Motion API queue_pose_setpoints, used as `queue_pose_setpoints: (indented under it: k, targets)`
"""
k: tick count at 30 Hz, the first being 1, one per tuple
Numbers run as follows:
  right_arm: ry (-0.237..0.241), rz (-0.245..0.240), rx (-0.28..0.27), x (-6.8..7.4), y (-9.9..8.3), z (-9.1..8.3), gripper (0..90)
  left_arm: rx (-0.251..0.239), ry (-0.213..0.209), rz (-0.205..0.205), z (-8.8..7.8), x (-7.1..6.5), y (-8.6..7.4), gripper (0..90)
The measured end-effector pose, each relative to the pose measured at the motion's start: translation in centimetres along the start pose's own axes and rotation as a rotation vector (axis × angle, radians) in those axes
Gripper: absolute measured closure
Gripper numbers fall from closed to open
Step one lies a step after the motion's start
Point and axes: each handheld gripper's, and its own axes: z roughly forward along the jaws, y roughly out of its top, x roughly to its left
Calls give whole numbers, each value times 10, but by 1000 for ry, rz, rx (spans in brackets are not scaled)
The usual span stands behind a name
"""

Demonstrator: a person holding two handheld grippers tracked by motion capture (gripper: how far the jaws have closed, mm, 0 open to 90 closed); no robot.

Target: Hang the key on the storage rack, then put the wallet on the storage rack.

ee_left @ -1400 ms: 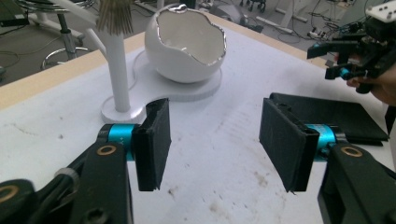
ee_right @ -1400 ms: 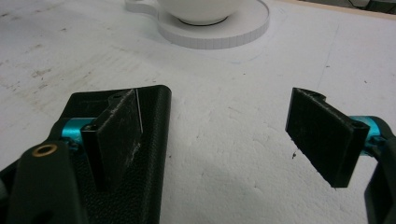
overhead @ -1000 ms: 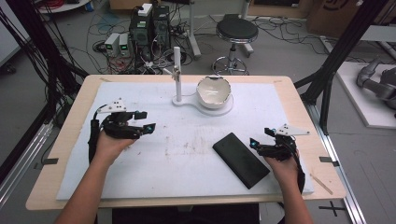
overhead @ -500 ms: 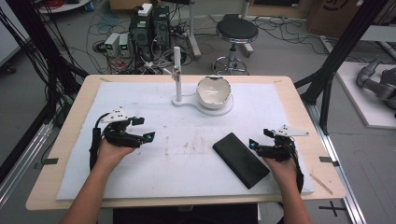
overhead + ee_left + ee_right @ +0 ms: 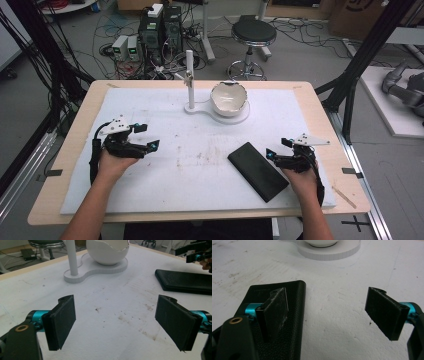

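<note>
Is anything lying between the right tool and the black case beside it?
Nothing visible does. The right tool hangs open right at the black case, one jaw over its edge in the right gripper view, bare white mat around.

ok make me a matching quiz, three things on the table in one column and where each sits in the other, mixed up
Things:
1. black case
2. white egg-shaped bowl
3. left gripper

Places:
a. on the round white base at the far middle of the table
b. open, empty, over the left part of the white mat
c. flat on the mat just beside the right gripper

Pairs: 1-c, 2-a, 3-b
</note>
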Motion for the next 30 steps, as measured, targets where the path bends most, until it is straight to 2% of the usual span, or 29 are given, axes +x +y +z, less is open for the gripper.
queue_pose_setpoints:
  k: [10, 16, 24, 30]
  targets:
    - [20, 0, 14, 1, -1, -2, 188, 1, -6, 3, 1, -2, -1, 169]
    - [54, -8, 22, 4, 1, 0, 188, -5, -18, -22, 2, 3, -3, 169]
    - [119, -41, 59, 9, -1, 1, 189, 15, 1, 9, 0, -3, -2, 170]
    - [158, -49, 116, 13, -3, 6, 189, 14, 12, -2, -3, 0, -5, 171]
